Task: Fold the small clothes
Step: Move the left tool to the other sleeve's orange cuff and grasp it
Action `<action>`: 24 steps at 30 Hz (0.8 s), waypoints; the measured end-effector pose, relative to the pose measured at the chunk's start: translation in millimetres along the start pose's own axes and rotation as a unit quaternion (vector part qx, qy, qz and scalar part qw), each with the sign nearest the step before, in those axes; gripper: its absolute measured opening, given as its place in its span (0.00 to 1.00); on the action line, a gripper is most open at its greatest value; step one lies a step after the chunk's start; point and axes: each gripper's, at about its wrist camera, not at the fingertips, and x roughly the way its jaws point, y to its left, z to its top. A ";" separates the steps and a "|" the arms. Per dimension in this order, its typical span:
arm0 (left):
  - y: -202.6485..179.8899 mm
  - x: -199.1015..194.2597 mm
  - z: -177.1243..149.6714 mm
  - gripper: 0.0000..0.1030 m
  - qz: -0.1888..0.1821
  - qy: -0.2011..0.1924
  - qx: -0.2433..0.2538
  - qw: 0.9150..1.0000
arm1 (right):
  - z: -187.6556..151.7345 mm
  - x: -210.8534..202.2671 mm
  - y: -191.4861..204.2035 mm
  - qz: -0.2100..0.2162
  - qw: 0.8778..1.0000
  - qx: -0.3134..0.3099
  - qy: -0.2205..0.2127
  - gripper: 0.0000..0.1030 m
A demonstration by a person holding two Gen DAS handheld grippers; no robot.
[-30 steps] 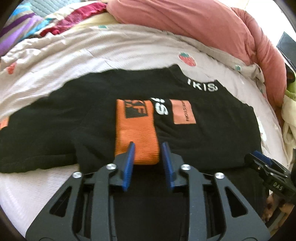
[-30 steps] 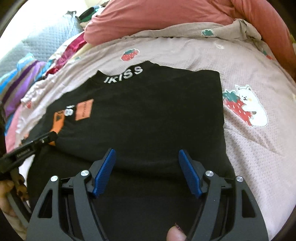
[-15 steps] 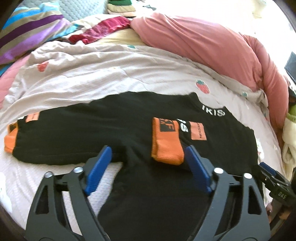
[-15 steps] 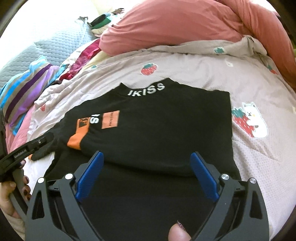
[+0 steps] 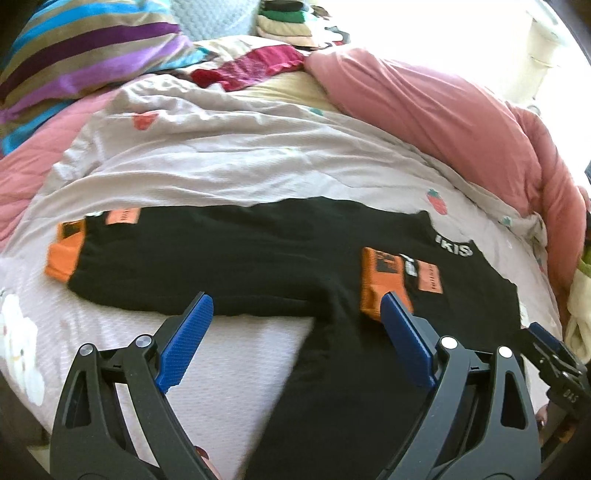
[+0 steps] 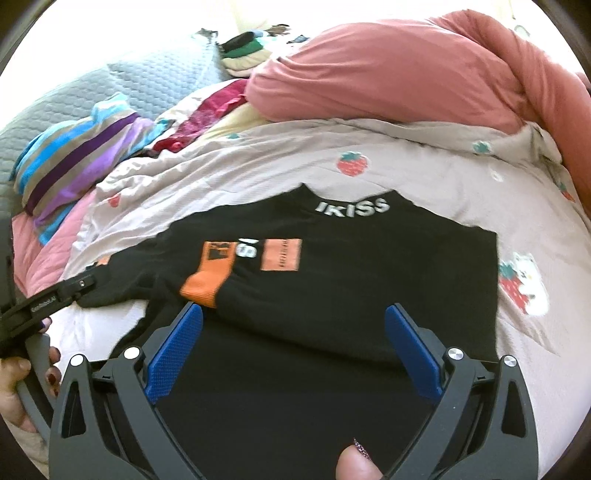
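Note:
A black long-sleeved shirt [image 5: 280,254] with white lettering at its collar [image 6: 352,206] lies flat on the bed. One sleeve is folded across the chest and ends in an orange cuff [image 5: 382,284]. The other sleeve stretches out to the left, its orange cuff [image 5: 64,254] on the sheet. My left gripper [image 5: 295,306] hovers over the shirt's near edge, its jaws wide and still opening, with nothing between them. My right gripper [image 6: 293,314] hangs above the shirt's lower body, its jaws also opening and holding nothing. Each gripper shows at the edge of the other's view.
The strawberry-print sheet [image 5: 221,155] covers the bed. A pink duvet [image 6: 388,70] is bunched along the back and right. A striped pillow [image 5: 85,48], a red garment [image 5: 247,66] and a stack of folded clothes [image 5: 288,22] lie at the back left. A hand [image 6: 22,391] holds the left gripper's handle.
Both grippers have opened wide, risen and drawn back from the shirt. The left one has come away from the folded sleeve's orange cuff and swung left, so the outstretched sleeve now shows.

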 end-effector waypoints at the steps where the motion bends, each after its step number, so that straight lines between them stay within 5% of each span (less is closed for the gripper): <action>1: 4.9 -1.3 -0.1 0.83 0.001 -0.001 -0.004 1.000 | 1.2 0.6 4.8 0.003 1.000 -0.004 0.000 0.95; 24: 105.4 -21.9 -7.1 0.83 0.041 -0.016 -0.099 0.994 | 24.2 18.2 99.6 0.066 0.995 -0.080 -0.007 0.96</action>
